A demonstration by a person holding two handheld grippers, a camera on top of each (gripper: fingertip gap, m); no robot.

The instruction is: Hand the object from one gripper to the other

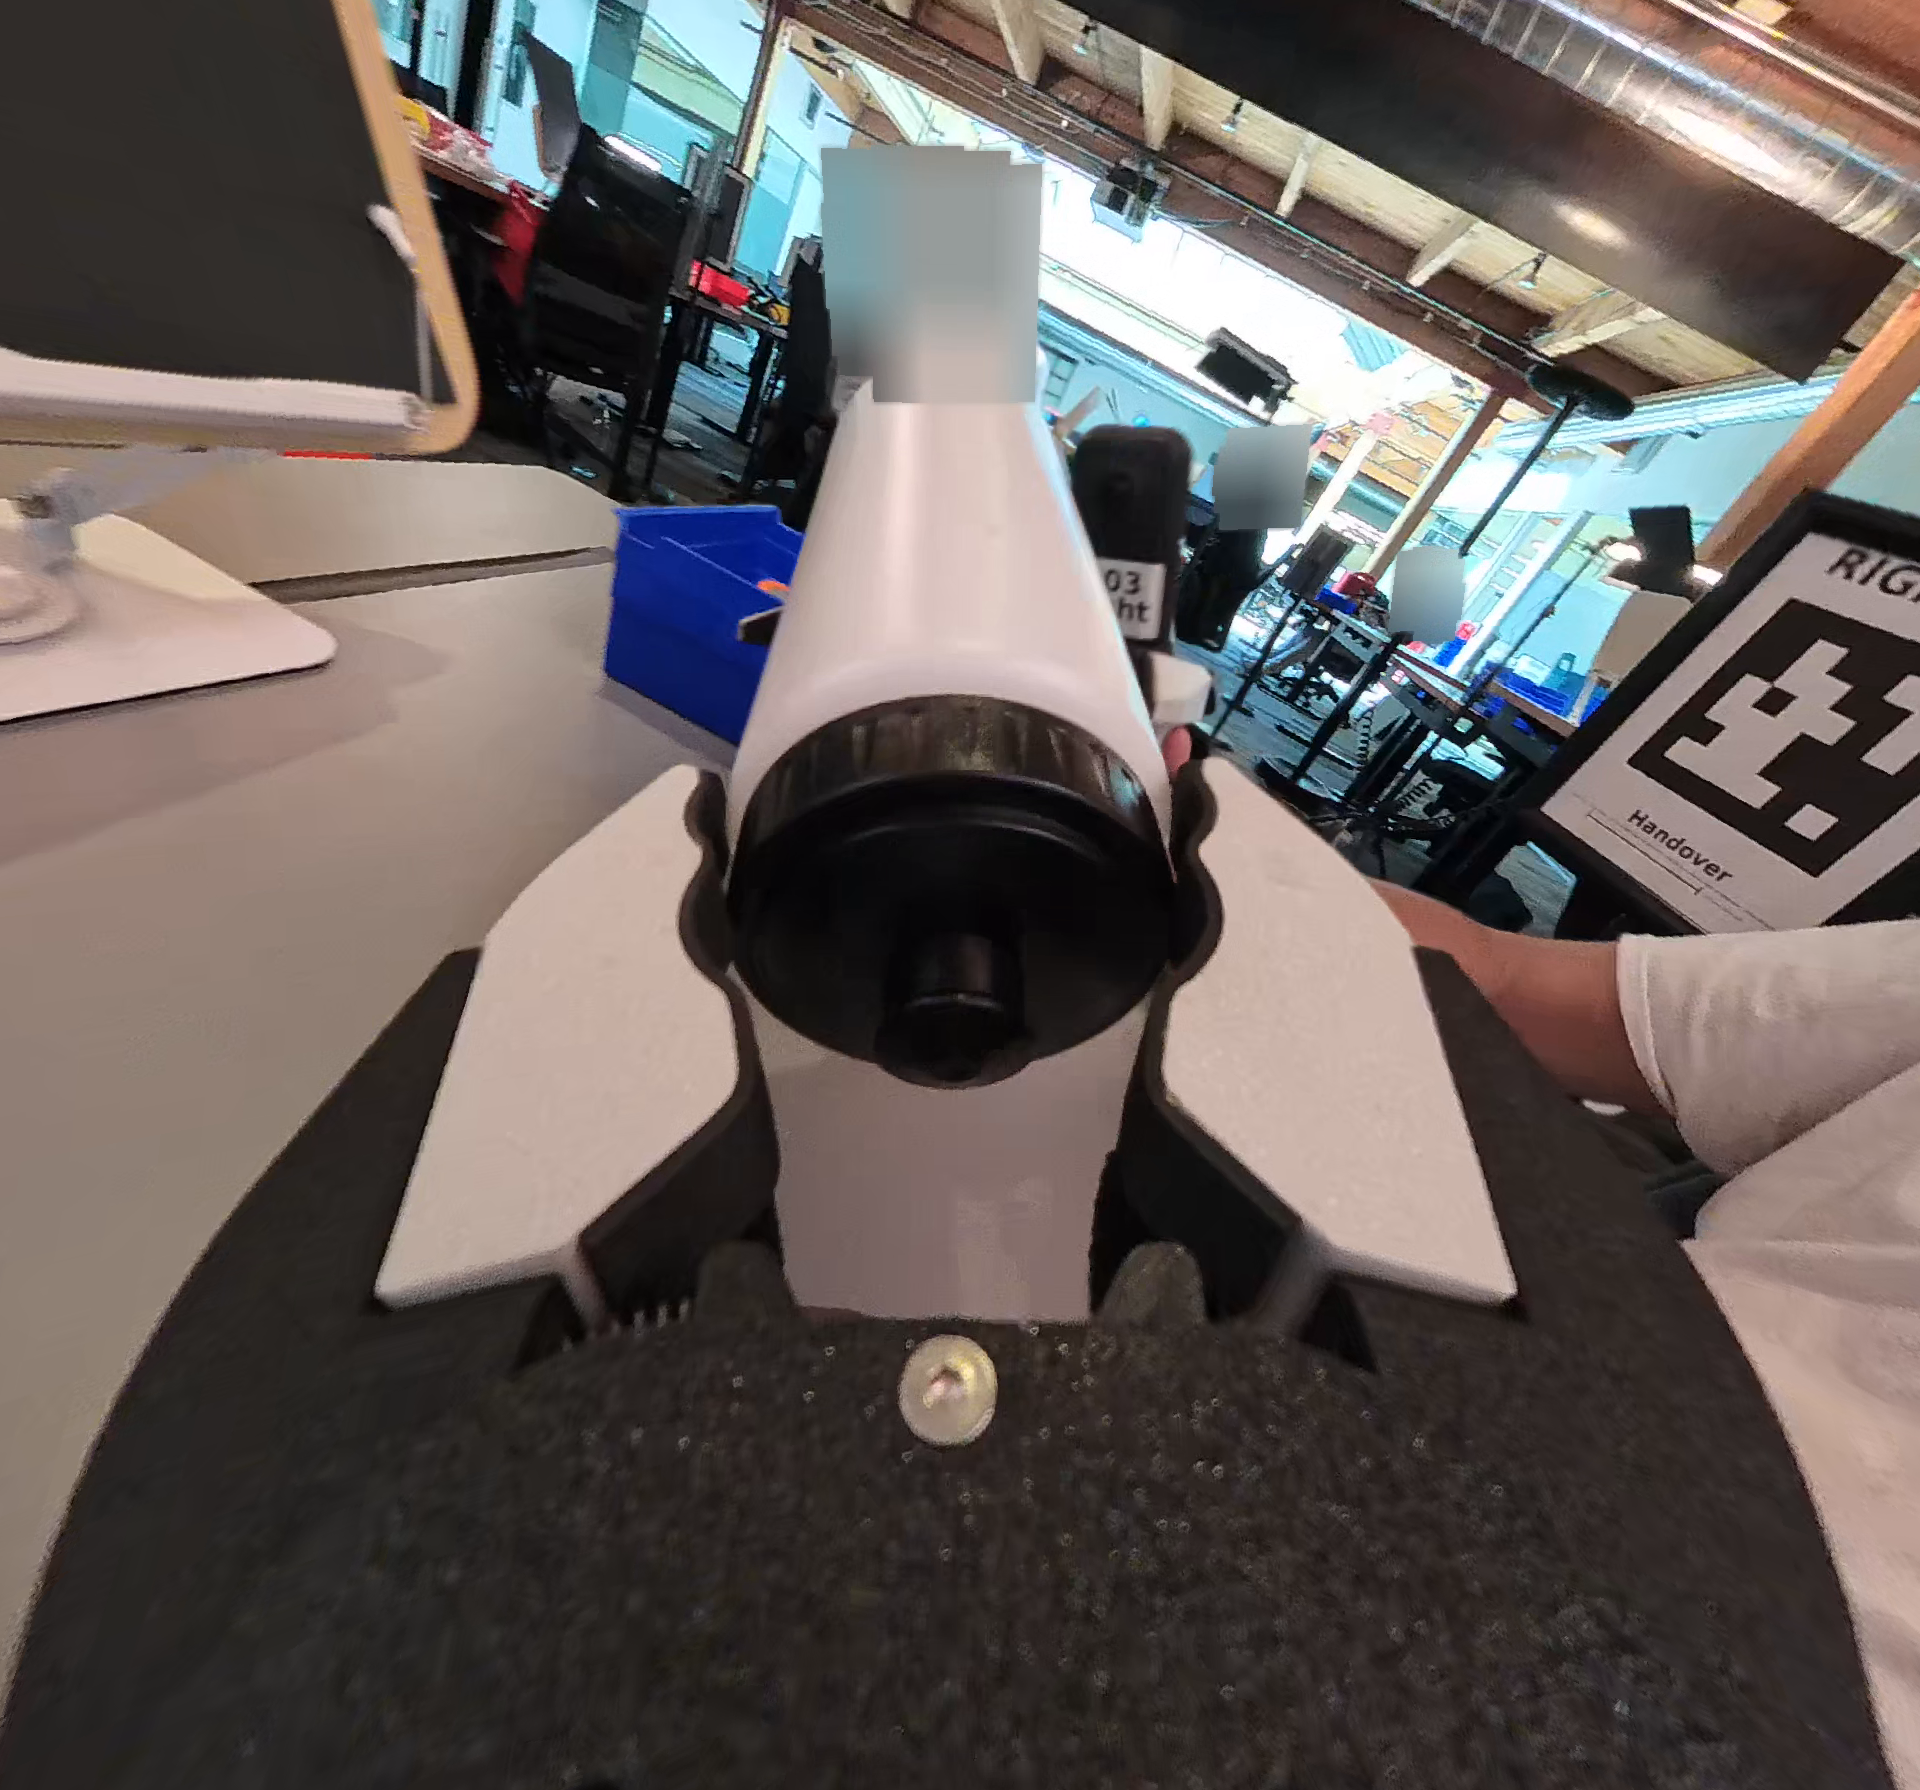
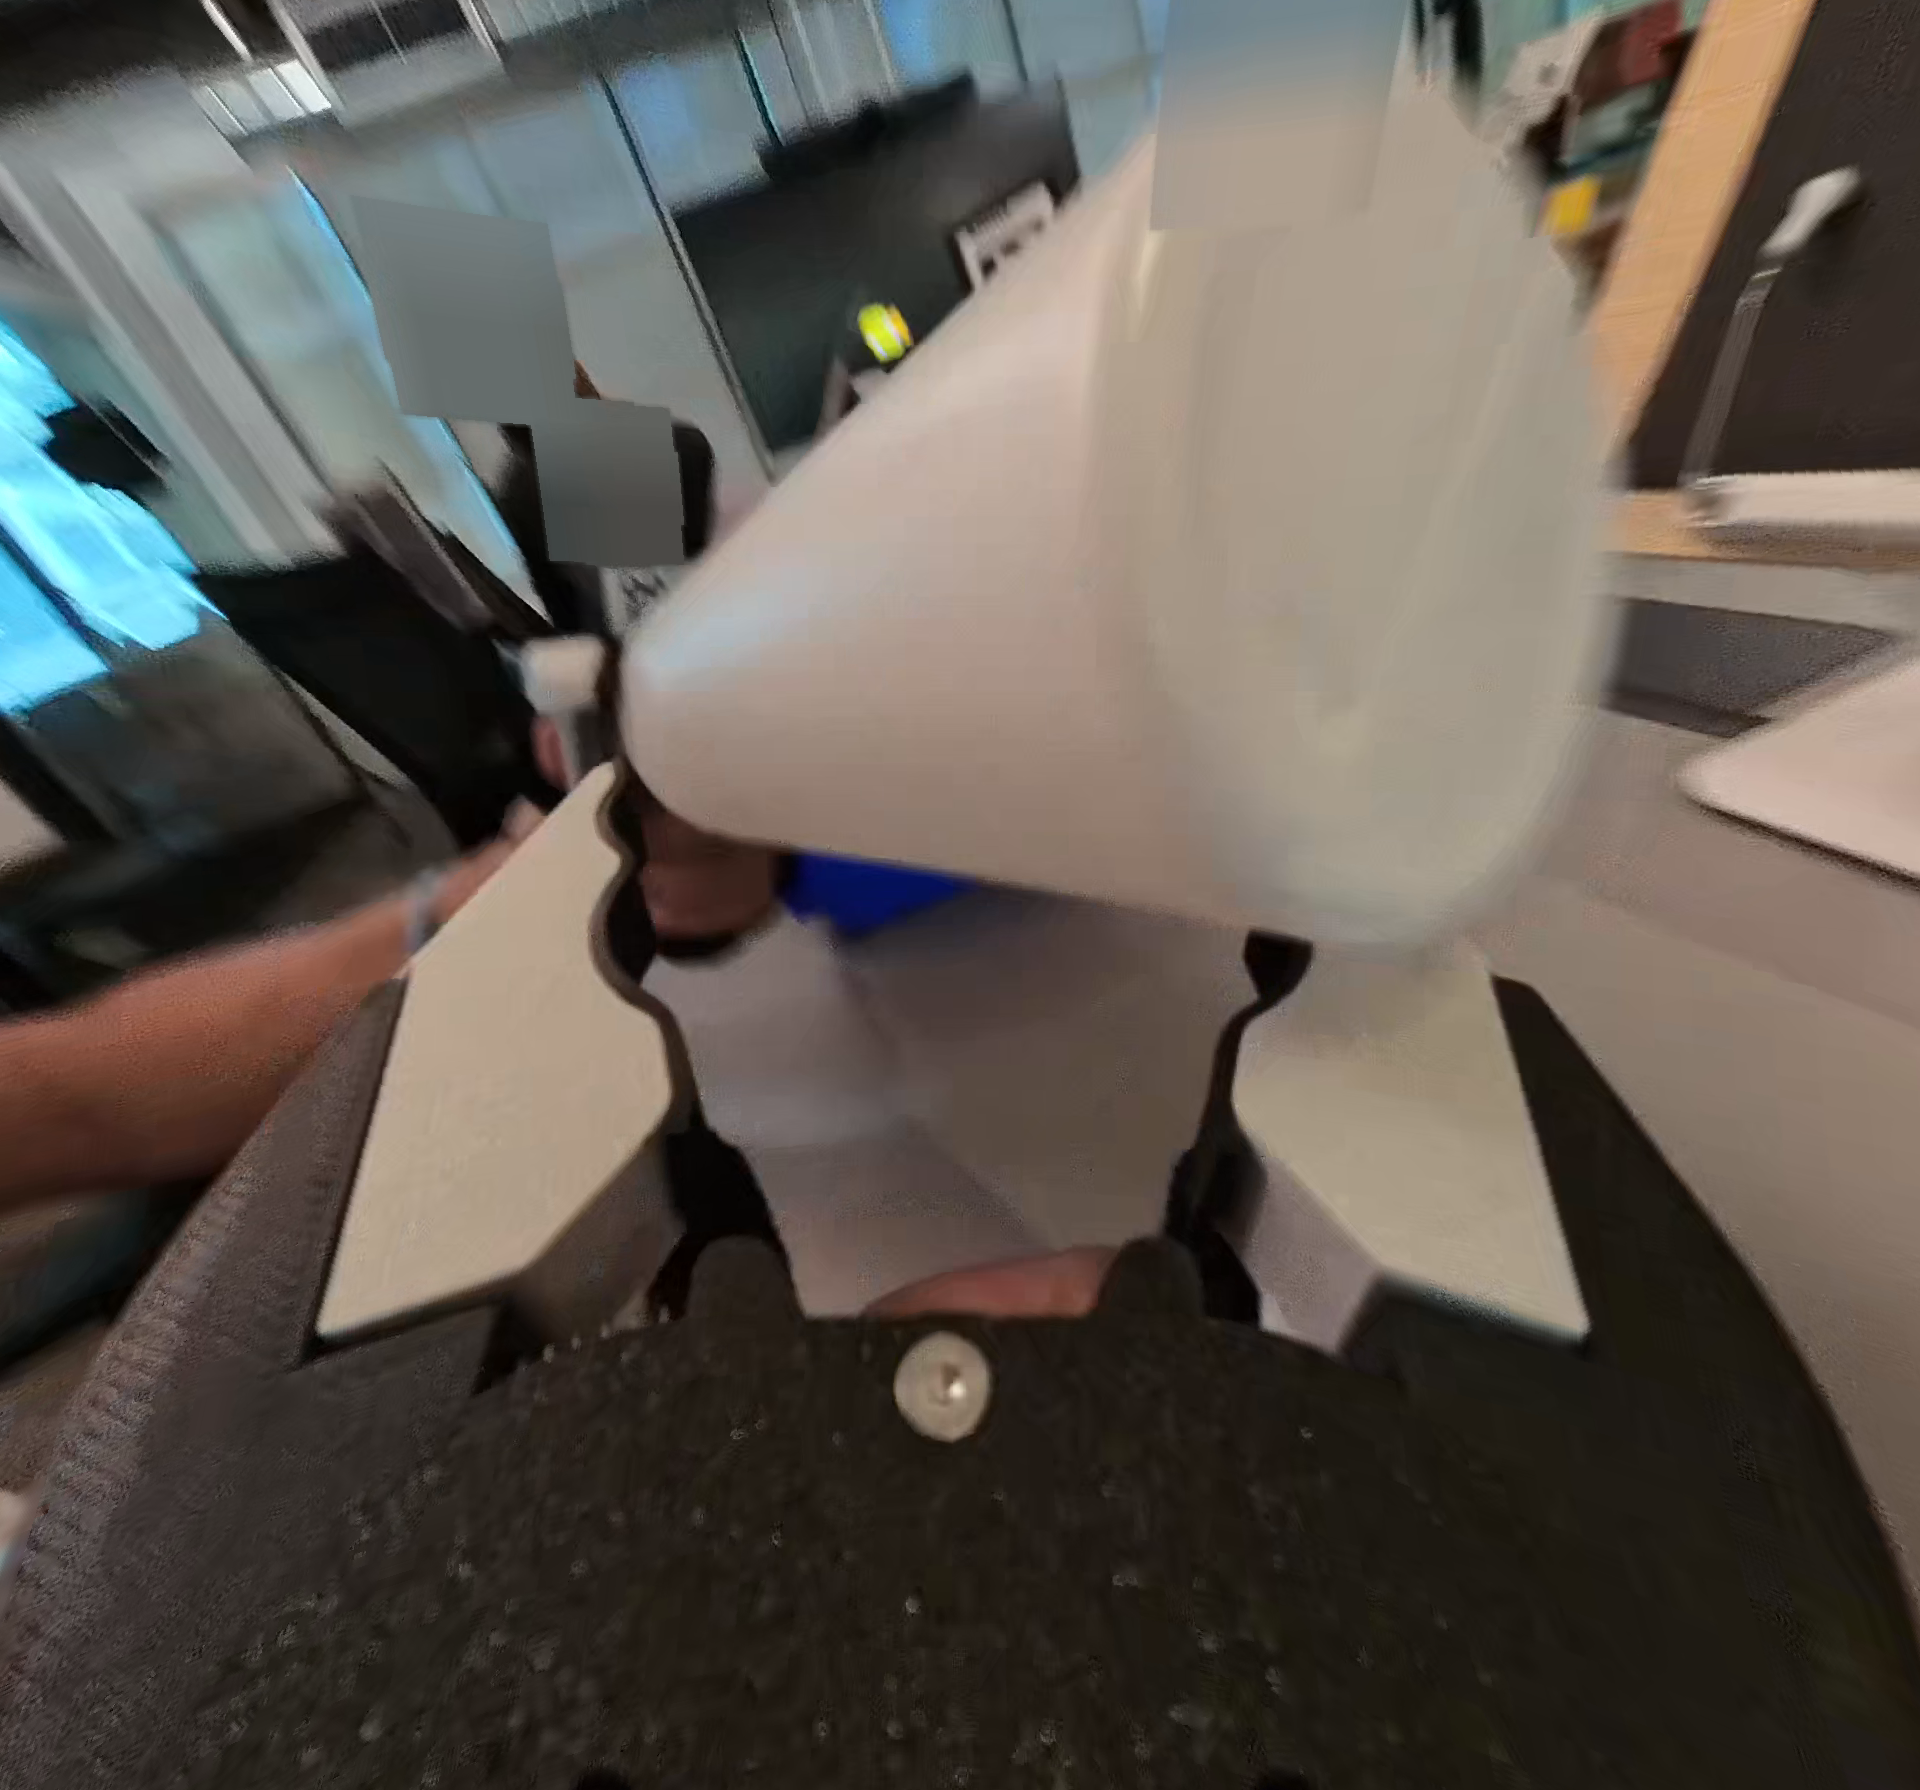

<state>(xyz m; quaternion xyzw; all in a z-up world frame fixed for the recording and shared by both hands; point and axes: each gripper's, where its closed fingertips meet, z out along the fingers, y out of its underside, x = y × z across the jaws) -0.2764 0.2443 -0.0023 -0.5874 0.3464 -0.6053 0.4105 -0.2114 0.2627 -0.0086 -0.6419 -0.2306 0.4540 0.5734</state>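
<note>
A white bottle (image 1: 925, 577) with a black screw cap (image 1: 951, 867) is held off the table. My left gripper (image 1: 951, 805) is shut on it at the cap end, with the cap facing the camera and the body pointing away. In the right wrist view the bottle (image 2: 1091, 597) is blurred and lies slantwise across the fingertips, its wide base to the right. My right gripper (image 2: 945, 867) is open, with its fingers (image 2: 520, 1065) wide apart under the bottle. I cannot tell whether they touch it. The right gripper's black body (image 1: 1127, 514) shows behind the bottle in the left wrist view.
A blue bin (image 1: 696, 597) stands on the grey table (image 1: 260, 909) behind the bottle. A monitor on a white stand (image 1: 156, 618) is at the left. A framed black-and-white marker sign (image 1: 1766, 732) stands at the right. A person's forearm (image 1: 1507, 992) comes in from the right.
</note>
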